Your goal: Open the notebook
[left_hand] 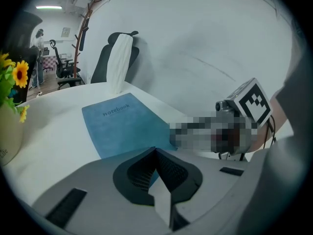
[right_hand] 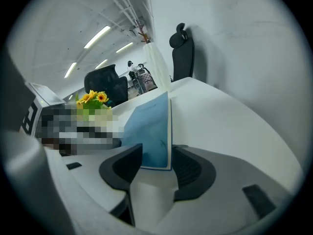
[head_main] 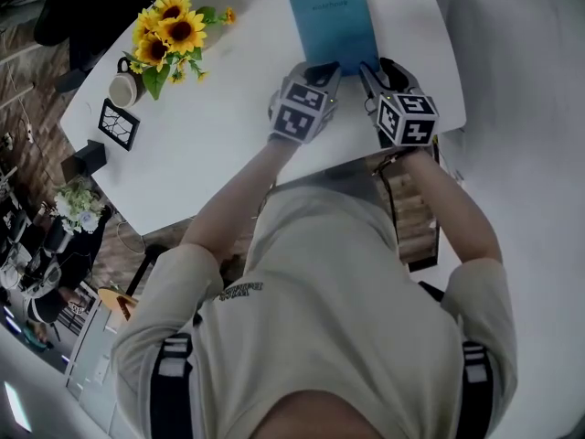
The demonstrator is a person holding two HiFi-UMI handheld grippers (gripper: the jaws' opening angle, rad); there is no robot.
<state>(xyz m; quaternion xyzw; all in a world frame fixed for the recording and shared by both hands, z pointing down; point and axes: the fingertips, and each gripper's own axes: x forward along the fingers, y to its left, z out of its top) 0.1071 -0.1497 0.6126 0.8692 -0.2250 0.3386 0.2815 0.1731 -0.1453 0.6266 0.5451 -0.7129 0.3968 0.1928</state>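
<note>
A closed blue notebook (head_main: pixel 334 26) lies flat on the white table (head_main: pixel 228 126), its near edge just in front of both grippers. My left gripper (head_main: pixel 324 68) sits at the notebook's near left part. In the left gripper view its pads meet at the tip, shut on nothing (left_hand: pixel 155 153), with the notebook (left_hand: pixel 124 124) just beyond. My right gripper (head_main: pixel 370 69) is at the near right corner. In the right gripper view its jaws stand apart (right_hand: pixel 157 161), and the notebook's corner (right_hand: pixel 149 131) lies between them without touching the pads.
A vase of sunflowers (head_main: pixel 169 35), a mug (head_main: pixel 123 88), a small black frame (head_main: pixel 119 123) and a black box (head_main: pixel 89 156) stand along the table's left side. An office chair (left_hand: pixel 117 58) stands beyond the far edge. The table's near edge is right under my hands.
</note>
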